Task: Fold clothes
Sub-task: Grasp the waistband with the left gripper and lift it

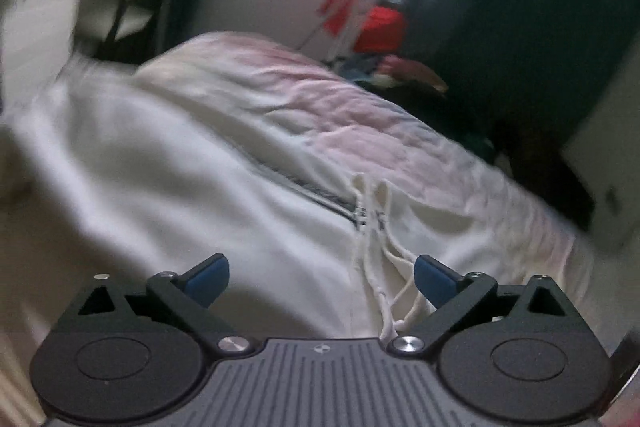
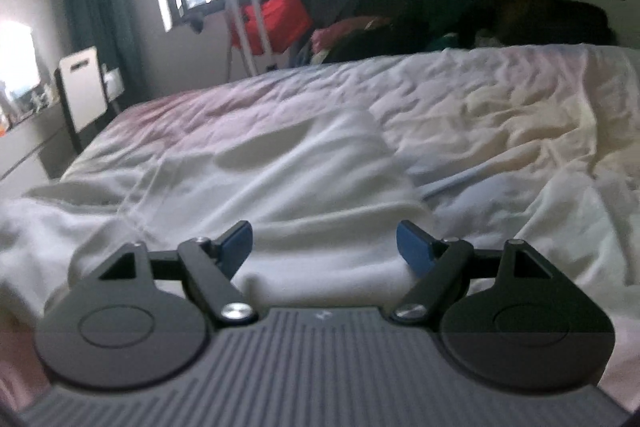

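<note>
Left wrist view shows the left gripper spread apart over the white zip hoodie near the bed edge, while the right gripper, fingers likewise apart, faces open quilt beyond.

The left gripper hovers, jaws apart, over a white zippered hoodie (drawstrings trailing) on the bed.
</note>
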Motion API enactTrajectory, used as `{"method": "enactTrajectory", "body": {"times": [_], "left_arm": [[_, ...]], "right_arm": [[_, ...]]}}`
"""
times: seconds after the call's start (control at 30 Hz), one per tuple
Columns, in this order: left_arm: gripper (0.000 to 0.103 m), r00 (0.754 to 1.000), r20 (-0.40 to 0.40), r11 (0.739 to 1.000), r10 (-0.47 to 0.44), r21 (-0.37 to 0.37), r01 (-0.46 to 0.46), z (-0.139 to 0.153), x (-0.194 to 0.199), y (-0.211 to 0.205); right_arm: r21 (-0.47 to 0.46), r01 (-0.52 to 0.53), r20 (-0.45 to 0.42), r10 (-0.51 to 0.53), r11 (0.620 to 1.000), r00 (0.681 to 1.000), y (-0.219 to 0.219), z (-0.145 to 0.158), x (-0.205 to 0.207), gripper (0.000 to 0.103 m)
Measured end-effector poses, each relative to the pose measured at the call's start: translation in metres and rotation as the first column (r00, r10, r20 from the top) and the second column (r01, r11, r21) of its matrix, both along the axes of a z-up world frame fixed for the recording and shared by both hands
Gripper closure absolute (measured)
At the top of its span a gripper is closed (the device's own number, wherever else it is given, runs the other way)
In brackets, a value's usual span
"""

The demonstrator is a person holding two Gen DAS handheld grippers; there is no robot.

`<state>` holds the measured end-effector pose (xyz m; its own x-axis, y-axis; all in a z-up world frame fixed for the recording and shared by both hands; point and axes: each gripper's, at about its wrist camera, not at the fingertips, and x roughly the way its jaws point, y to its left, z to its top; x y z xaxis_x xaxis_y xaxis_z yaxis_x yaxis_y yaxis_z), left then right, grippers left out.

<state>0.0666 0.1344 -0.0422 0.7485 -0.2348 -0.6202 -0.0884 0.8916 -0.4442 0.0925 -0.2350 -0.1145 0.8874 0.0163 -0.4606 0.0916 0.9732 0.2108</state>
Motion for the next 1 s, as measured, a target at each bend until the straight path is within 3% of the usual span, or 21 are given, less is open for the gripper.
{"method": "enactTrajectory", "body": {"times": [0.17, 0.33, 0.43, 0.67, 0.83, 0.93, 0.97, 1.0], "left_arm": [[0.002, 0.973, -0.179, 0.981, 0.149, -0.099, -0.168, -0.017, 0.005, 0.057], [0.002, 0.924, -0.275, 0.904, 0.264, -0.263, -0.336, -0.046, 0.017, 0.103], [0.003, 0.912, -0.257, 0.867, 0.319, -0.309, -0.39, -0.053, 0.024, 0.118], [0.007, 0.866, -0.221, 0.763, 0.449, -0.409, -0.5, -0.069, 0.04, 0.153], [0.015, 0.789, -0.133, 0.725, 0.6, -0.325, -0.607, -0.064, 0.04, 0.187], [0.021, 0.76, -0.116, 0.694, 0.639, -0.34, -0.635, -0.066, 0.043, 0.201], [0.029, 0.752, -0.11, 0.688, 0.65, -0.336, -0.644, -0.065, 0.044, 0.203], [0.04, 0.745, -0.095, 0.698, 0.66, -0.291, -0.655, -0.06, 0.046, 0.202]], "right_arm": [[0.016, 0.008, -0.005, -0.008, 1.0, 1.0, 0.0, 0.0, 0.001, 0.022], [-0.054, -0.031, 0.045, 0.034, 0.998, 0.998, 0.017, 0.005, -0.001, 0.022], [-0.09, -0.047, 0.05, 0.052, 0.995, 0.997, 0.026, 0.006, 0.0, 0.022], [-0.08, -0.095, 0.027, 0.097, 0.992, 0.995, 0.041, 0.004, 0.01, 0.022], [-0.072, -0.167, 0.012, 0.168, 0.983, 0.986, 0.059, 0.001, 0.014, 0.022], [-0.099, -0.235, -0.01, 0.235, 0.967, 0.972, 0.073, -0.006, 0.015, 0.022], [-0.108, -0.246, -0.022, 0.245, 0.963, 0.969, 0.077, -0.009, 0.016, 0.022], [-0.114, -0.248, -0.034, 0.245, 0.962, 0.969, 0.08, -0.013, 0.018, 0.023]]}}
